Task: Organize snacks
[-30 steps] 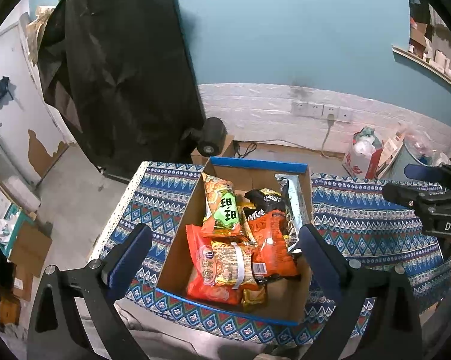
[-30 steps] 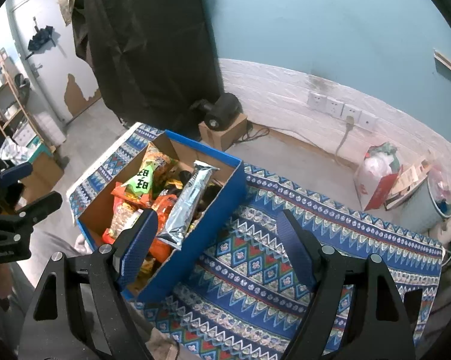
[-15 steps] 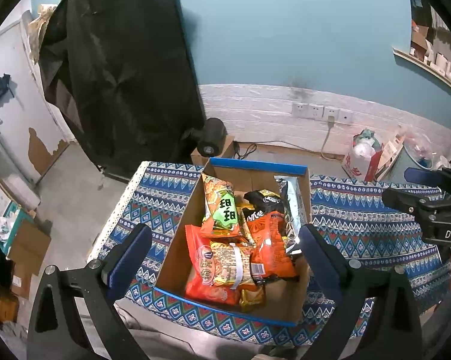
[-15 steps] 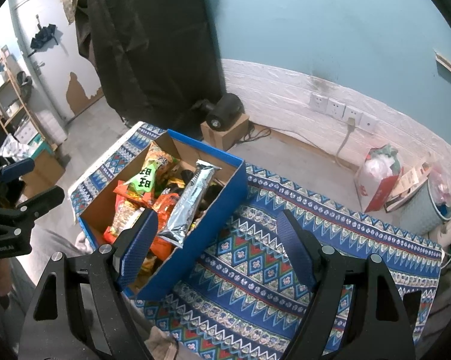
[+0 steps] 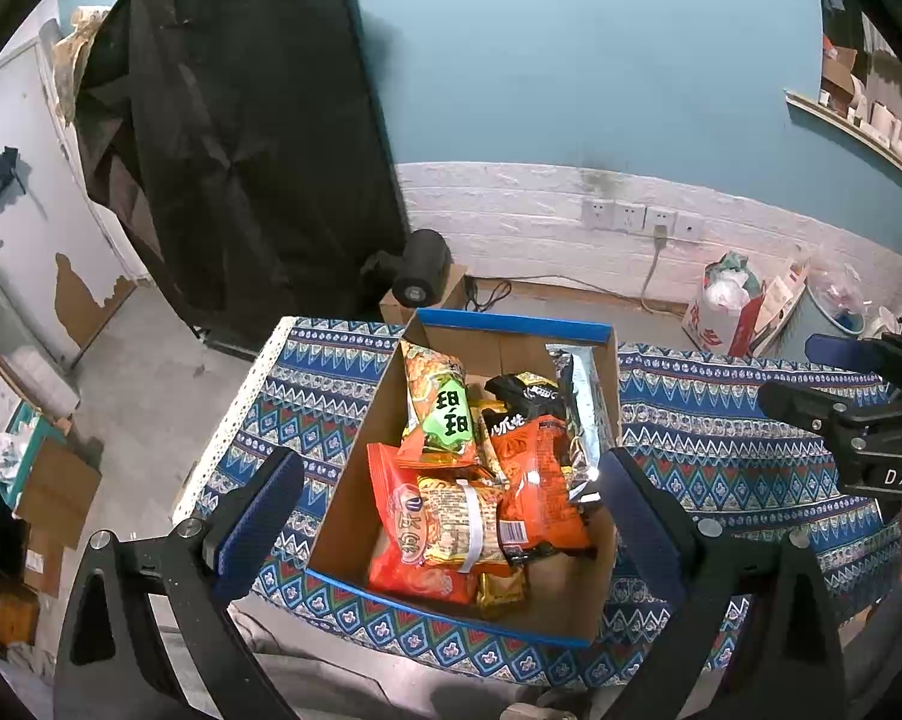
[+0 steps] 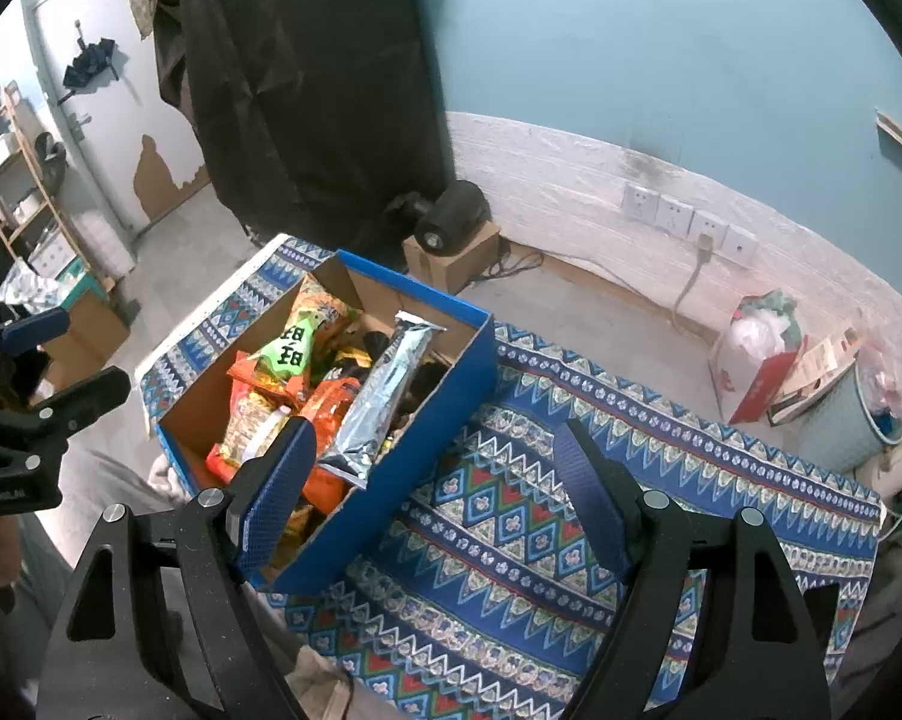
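Observation:
A blue cardboard box (image 5: 511, 324) stands on a patterned blue cloth (image 5: 721, 420) and holds several snack packets: an orange and green bag (image 5: 445, 414), a red noodle pack (image 5: 439, 528), an orange bag (image 5: 541, 480) and a silver pack (image 5: 583, 396). My left gripper (image 5: 451, 510) is open and empty, above the box. In the right wrist view the box (image 6: 433, 420) sits at left, with the silver pack (image 6: 385, 390) leaning on its wall. My right gripper (image 6: 433, 492) is open and empty, above the box's right wall and the cloth (image 6: 571, 510).
A black draped stand (image 5: 241, 150) and a black fan on a small carton (image 5: 421, 276) are behind the table. A white and red bag (image 6: 757, 354) and a bin (image 6: 859, 408) sit on the floor at right. Shelves (image 6: 19, 180) stand at far left.
Both views have shifted only slightly. Both grippers stay open and empty, and the snacks in the box have not moved.

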